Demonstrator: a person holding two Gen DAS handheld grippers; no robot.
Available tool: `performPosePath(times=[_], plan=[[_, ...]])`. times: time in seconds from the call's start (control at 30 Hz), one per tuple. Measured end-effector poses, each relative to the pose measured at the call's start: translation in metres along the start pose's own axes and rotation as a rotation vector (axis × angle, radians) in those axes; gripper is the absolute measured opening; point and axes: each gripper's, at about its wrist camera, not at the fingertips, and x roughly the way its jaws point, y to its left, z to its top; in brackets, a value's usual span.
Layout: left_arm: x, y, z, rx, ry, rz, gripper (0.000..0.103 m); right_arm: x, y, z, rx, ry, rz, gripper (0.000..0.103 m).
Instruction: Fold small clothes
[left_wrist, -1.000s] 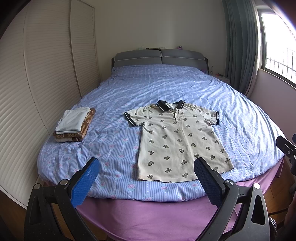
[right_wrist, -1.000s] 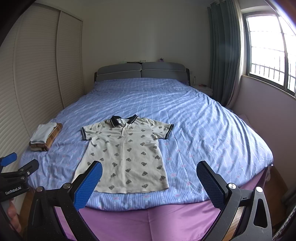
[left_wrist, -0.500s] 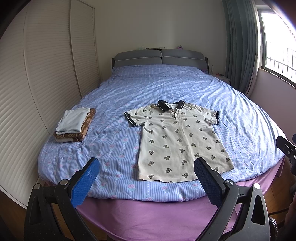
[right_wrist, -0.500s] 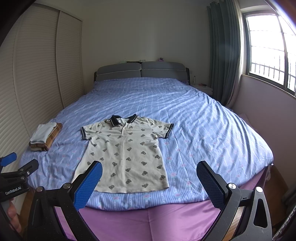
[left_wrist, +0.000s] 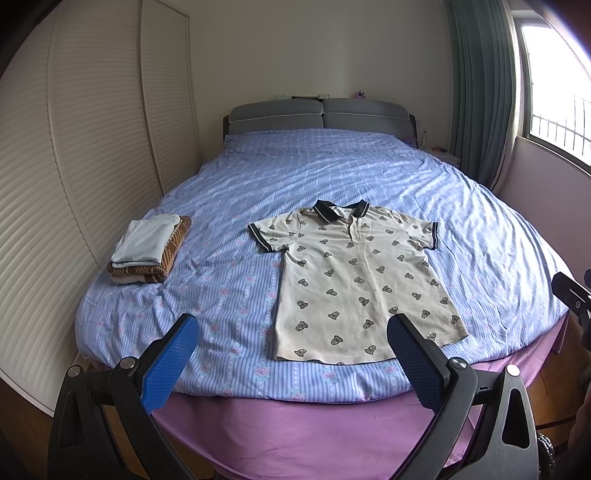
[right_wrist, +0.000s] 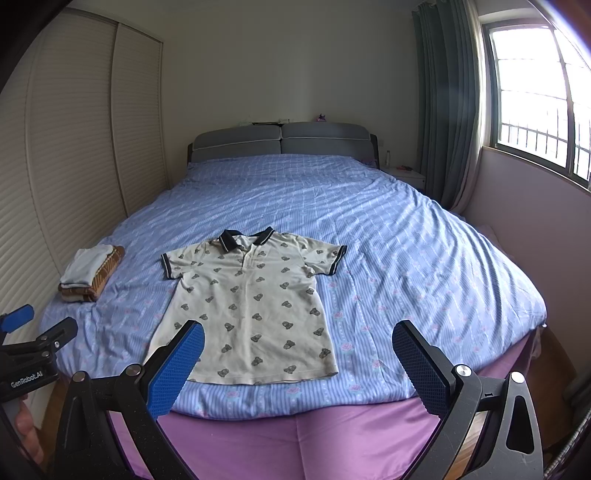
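Cream cotton-looking fabric dotted with small dark bear-like prints: that is the polo shirt (left_wrist: 360, 280), lying flat and face up near the lower middle of both frames, dark ribbed collar toward the headboard, both short sleeves spread with dark striped cuffs, hem close to the foot edge of the bed. Only one piece of writing is readable: "GenRobot.AI" in white on the black body of the left gripper (right_wrist: 27, 354), seen at the lower left of the right wrist view with a hand beneath it. In its own view the left gripper (left_wrist: 291, 354) shows blue, fine-dimpled pads on black angular arms, spread wide with nothing between them. The right gripper (right_wrist: 297, 356) matches, its jaws wide apart and empty, its left pad overlapping the shirt's hem corner in the frame, though contact cannot be judged. The sheet (left_wrist: 369, 170) is blue, striped, rose-printed and wrinkled, over a smooth purple bed skirt (left_wrist: 295, 424). At centre left sits a folded stack (left_wrist: 149, 247): pale cloth on a brown woven piece.
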Motion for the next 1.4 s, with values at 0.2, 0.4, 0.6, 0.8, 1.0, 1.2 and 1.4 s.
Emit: performPosePath(times=[0.2,0.4,0.6,0.8,1.0,1.2,1.4], plan=[[0.001,-0.002,0.0,0.004,-0.003,0.001,0.103,0.002,0.001,-0.001,0.0,0.001,0.0,0.102],[0.002,-0.003,0.001,0.003,-0.005,0.001,0.103,0.003,-0.003,-0.001,-0.003,0.002,0.0,0.102],[0.017,-0.014,0.012,0.006,-0.003,0.002,0.103,0.021,-0.007,-0.001,-0.002,0.012,-0.001,0.102],[0.051,-0.031,0.034,0.014,-0.009,0.008,0.103,0.054,-0.013,0.015,0.017,0.02,0.013,0.102],[0.103,-0.049,0.062,0.02,-0.008,0.014,0.103,0.1,-0.026,0.043,0.016,0.006,-0.006,0.102],[0.169,-0.07,0.093,0.01,-0.01,0.012,0.103,0.166,-0.046,0.077,0.03,0.0,-0.016,0.102],[0.243,-0.092,0.122,-0.012,-0.027,0.002,0.103,0.244,-0.069,0.101,0.064,0.01,-0.024,0.101]])
